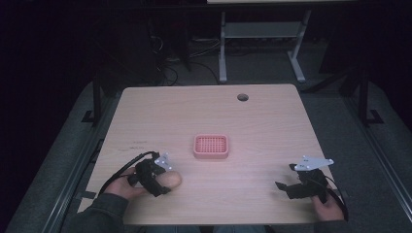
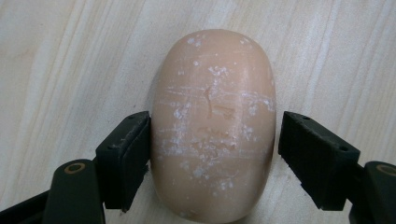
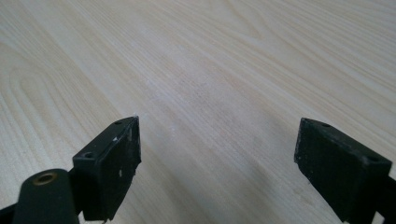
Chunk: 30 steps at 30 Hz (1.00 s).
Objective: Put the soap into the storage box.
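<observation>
A peach oval soap bar (image 2: 212,126), scuffed with white marks, lies on the wooden table (image 1: 204,116). My left gripper (image 2: 212,140) straddles it from above; its left pad (image 2: 128,154) touches the soap, while a narrow gap remains at the right pad (image 2: 315,154). In the high view the left gripper (image 1: 163,182) sits over the soap (image 1: 173,179) near the front left. A pink slotted soap dish (image 1: 211,146) stands at the table's middle. My right gripper (image 1: 285,177) rests at the front right, and in its own view the right gripper (image 3: 217,154) is open over bare wood.
A round cable hole (image 1: 242,97) is set in the table near its far edge. Beyond the table stand a white desk frame (image 1: 262,34) and loose cables on a dark floor. The person's sleeve (image 1: 102,213) comes in at the bottom left.
</observation>
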{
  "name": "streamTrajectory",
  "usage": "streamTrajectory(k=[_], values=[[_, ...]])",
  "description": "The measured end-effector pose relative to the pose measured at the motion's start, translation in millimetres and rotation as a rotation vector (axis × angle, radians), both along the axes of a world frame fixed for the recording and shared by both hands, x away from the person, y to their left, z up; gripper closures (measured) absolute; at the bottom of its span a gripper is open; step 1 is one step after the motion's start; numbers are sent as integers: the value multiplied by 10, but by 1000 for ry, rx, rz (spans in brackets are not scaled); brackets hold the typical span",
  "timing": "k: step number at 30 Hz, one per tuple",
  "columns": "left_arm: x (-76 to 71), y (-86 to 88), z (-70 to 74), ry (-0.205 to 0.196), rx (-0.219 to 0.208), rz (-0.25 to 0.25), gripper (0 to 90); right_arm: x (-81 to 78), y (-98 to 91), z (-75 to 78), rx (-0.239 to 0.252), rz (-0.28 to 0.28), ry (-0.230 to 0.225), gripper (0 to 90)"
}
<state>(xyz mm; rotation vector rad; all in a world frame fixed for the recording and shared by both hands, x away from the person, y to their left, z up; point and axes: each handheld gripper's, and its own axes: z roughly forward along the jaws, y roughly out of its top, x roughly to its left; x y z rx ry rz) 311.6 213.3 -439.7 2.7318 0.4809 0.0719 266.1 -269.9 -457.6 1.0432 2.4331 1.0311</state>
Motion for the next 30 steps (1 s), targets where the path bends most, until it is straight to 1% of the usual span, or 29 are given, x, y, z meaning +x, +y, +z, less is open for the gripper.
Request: streamTrajectory(k=[3,4,6,10,24,28,30], values=[[4,-7,-4,2,0,1,267,0,0,0,1,0,0,141],[9,-17,-8,2,8,-1,274,0,-1,0,0,0,1,141],[15,-24,-12,2,12,-3,281,-1,-3,1,1,-1,0,141],[21,-29,-20,5,12,-3,293,-3,-3,2,1,-2,-1,141],[30,-51,-24,2,28,-19,318,-3,-3,3,1,-1,-4,142],[23,-64,-26,-6,25,-20,322,-3,-5,7,6,-3,-5,142],[25,-65,-23,-4,28,-22,322,-4,-7,10,6,-2,-7,141]])
